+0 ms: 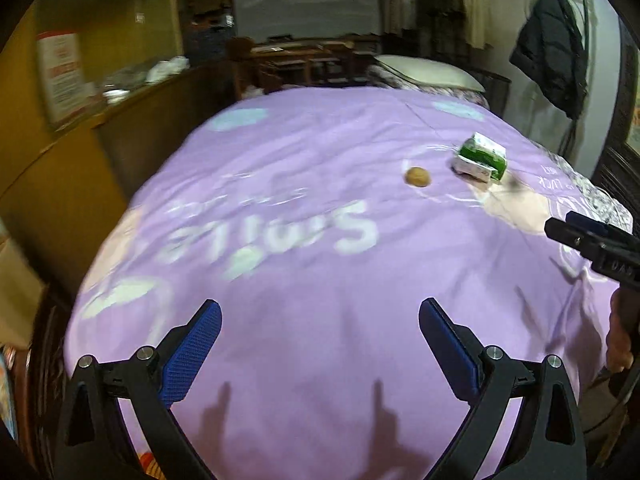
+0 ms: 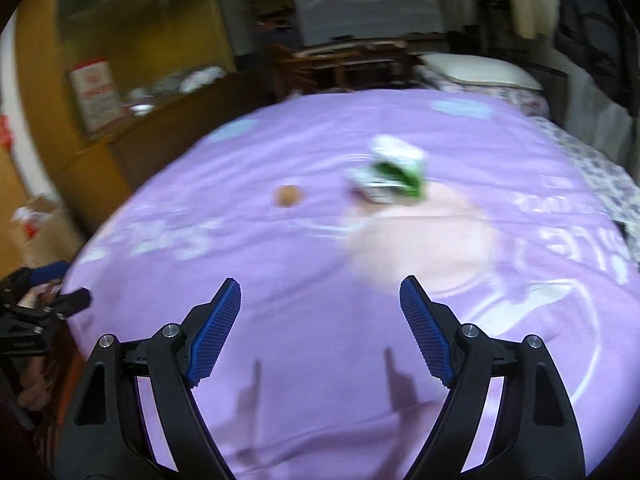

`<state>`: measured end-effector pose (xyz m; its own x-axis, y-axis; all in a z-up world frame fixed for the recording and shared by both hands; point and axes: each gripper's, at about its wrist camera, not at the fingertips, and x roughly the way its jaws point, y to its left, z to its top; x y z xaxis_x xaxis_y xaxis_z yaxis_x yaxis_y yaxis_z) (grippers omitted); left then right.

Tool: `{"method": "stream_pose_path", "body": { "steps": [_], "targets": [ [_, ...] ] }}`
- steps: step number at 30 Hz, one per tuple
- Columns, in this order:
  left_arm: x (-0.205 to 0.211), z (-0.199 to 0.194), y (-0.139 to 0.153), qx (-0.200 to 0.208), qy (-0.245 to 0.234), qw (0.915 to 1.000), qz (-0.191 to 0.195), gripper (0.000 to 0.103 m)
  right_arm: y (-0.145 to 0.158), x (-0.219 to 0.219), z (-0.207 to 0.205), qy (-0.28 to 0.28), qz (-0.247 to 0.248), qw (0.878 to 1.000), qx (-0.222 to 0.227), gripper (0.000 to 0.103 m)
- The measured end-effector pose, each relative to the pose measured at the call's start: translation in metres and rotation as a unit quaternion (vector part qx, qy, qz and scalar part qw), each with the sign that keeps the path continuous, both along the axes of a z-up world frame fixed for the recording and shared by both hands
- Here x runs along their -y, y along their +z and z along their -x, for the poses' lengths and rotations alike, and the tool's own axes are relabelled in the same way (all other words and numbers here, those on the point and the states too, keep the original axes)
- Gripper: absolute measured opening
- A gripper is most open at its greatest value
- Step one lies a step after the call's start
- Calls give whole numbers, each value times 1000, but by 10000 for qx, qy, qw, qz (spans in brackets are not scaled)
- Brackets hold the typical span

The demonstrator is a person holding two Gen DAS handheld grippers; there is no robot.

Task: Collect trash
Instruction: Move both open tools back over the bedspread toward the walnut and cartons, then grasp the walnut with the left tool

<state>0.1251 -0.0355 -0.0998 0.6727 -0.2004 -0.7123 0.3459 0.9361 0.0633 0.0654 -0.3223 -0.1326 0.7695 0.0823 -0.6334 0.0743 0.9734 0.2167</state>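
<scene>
A green and white carton (image 1: 480, 157) lies on its side on the purple bedspread (image 1: 304, 240), far right of the middle. A small round brown piece of trash (image 1: 418, 176) lies just left of it. My left gripper (image 1: 320, 312) is open and empty, low over the near end of the bed, well short of both. In the right wrist view, which is blurred, the carton (image 2: 390, 176) and the brown piece (image 2: 289, 195) lie ahead. My right gripper (image 2: 320, 292) is open and empty above the near bedspread (image 2: 320, 240). It also shows at the right edge of the left wrist view (image 1: 576, 232).
A white pillow (image 1: 428, 72) lies at the bed's far end. A wooden cabinet (image 1: 80, 160) runs along the left side. A dark jacket (image 1: 556, 48) hangs at the right. Wooden furniture (image 1: 296, 60) stands beyond the bed. A cardboard box (image 2: 36, 224) sits on the floor at the left.
</scene>
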Motion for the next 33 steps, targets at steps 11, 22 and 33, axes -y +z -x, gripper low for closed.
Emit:
{"method": "stream_pose_path", "body": {
  "steps": [11, 22, 33],
  "targets": [
    [106, -117, -29, -241, -425, 9988, 9, 97, -46, 83, -37, -732, -891, 9922, -475, 79],
    [148, -175, -63, -612, -603, 9958, 328, 90, -47, 82, -39, -695, -895, 9924, -488, 84],
    [138, -161, -59, -483, -935, 9923, 659, 34, -49, 80, -42, -683, -839, 9927, -529, 85]
  ]
}}
